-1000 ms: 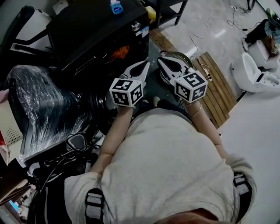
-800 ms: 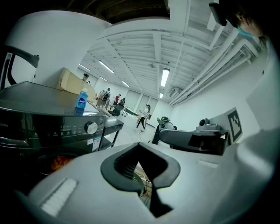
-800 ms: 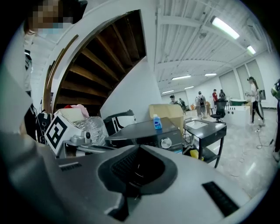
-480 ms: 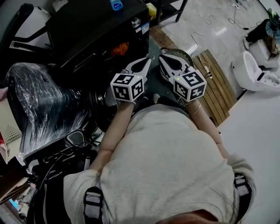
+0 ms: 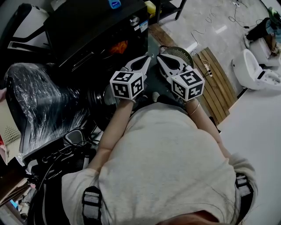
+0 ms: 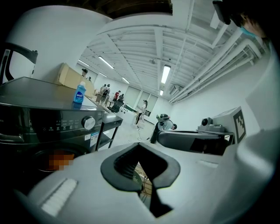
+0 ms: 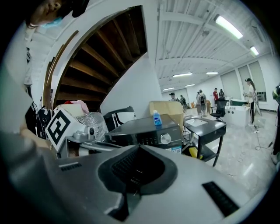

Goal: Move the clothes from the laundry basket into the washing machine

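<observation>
I am noting, off-task: blue bottle (image 5: 115, 4) — wooden slat board (image 5: 217, 84) lying on floor (image 5: 206, 37) — plastic-wrapped black bundle (image 5: 40, 102) sitting at my left.

1. The left gripper (image 5: 145, 59) and right gripper (image 5: 160, 58) are held side by side in front of the person's chest, each with its jaws together.
2. Beyond them stands a black washing machine (image 5: 88, 26) with 1 blue bottle (image 5: 115, 3) on top.
3. A wooden slatted board (image 5: 217, 85) lies on the floor to the right.
4. A plastic-wrapped bundle (image 5: 41, 103) sits to the left.
</observation>
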A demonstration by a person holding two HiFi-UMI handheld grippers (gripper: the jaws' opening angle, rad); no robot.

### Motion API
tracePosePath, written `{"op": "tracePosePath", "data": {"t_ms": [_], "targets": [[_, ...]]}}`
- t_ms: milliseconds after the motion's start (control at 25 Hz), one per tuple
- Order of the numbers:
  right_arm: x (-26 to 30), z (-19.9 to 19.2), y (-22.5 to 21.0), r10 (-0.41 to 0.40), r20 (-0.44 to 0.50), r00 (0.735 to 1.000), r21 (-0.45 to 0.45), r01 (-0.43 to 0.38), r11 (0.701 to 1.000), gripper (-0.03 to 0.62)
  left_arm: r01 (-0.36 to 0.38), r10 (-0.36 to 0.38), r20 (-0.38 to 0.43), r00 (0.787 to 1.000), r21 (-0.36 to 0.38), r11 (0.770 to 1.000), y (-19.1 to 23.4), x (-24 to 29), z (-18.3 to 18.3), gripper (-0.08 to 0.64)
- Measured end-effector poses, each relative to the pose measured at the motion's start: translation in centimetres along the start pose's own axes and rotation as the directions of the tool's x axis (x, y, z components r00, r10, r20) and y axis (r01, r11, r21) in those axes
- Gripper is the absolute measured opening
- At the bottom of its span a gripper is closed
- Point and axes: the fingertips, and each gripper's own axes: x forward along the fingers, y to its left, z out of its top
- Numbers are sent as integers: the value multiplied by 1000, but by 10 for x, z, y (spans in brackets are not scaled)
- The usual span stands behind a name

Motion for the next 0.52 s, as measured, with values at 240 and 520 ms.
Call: {"op": "tracePosePath", "data": {"t_ms": [240, 520], "targets": [[2, -7, 6, 20, -21, 1000, -27, -21, 999, 8, -7, 7, -25, 1000, -6, 1000, 1, 2, -6, 9], [-1, -5, 4, 17, -19, 1000, -35, -18, 999, 8, -4, 3, -34, 999, -21, 1000, -1, 5, -7, 9]]}}
